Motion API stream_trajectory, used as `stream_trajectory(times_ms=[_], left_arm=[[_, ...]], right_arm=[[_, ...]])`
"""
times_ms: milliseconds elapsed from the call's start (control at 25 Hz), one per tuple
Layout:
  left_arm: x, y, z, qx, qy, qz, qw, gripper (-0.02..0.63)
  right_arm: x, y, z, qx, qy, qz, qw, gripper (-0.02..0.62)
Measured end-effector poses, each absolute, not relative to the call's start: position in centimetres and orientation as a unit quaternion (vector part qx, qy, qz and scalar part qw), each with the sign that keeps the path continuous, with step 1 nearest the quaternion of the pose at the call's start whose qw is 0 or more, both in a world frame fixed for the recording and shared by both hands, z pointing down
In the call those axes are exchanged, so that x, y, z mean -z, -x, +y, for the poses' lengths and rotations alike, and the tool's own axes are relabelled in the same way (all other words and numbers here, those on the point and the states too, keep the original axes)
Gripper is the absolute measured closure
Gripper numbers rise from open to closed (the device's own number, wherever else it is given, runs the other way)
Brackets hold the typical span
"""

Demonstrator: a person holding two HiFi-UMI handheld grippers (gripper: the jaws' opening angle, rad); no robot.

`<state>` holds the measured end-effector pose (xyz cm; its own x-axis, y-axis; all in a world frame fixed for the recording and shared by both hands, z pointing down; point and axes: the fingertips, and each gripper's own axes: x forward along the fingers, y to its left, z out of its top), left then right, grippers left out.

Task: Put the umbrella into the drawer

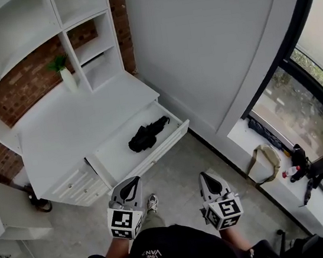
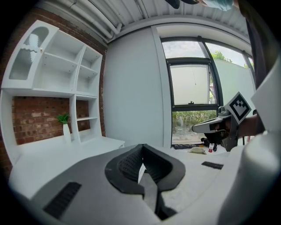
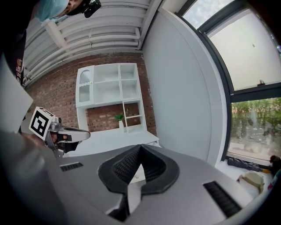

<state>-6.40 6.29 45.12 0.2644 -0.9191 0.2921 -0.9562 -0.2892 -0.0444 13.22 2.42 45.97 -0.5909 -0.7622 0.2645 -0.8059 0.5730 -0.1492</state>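
A folded black umbrella (image 1: 146, 136) lies inside the open white drawer (image 1: 115, 157) of the desk (image 1: 71, 126). My left gripper (image 1: 131, 184) and right gripper (image 1: 206, 177) hover side by side over the floor in front of the drawer, well short of it. Both point toward the desk, shut and empty. In the left gripper view the dark pads (image 2: 128, 165) meet with nothing between them, and the right gripper (image 2: 210, 126) shows off to the right. The right gripper view shows its own pads (image 3: 127, 165) together too, with the left gripper (image 3: 72, 133) at its left.
A small plant in a white vase (image 1: 65, 73) stands at the back of the desk below white shelves (image 1: 22, 26). A closed drawer stack (image 1: 77, 185) sits left of the open drawer. A window ledge (image 1: 277, 186) at the right holds a tan bag (image 1: 264, 161) and small items.
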Motion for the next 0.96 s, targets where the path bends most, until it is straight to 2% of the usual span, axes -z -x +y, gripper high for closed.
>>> stream_trajectory(times_ms=[960], left_arm=[[-45.8,3.7,11.8,-0.137,-0.809,-0.568,0.070,0.598]], right_arm=[[-46.8,-14.2,7.7,-0.129,-0.439,-0.885,0.091,0.595]])
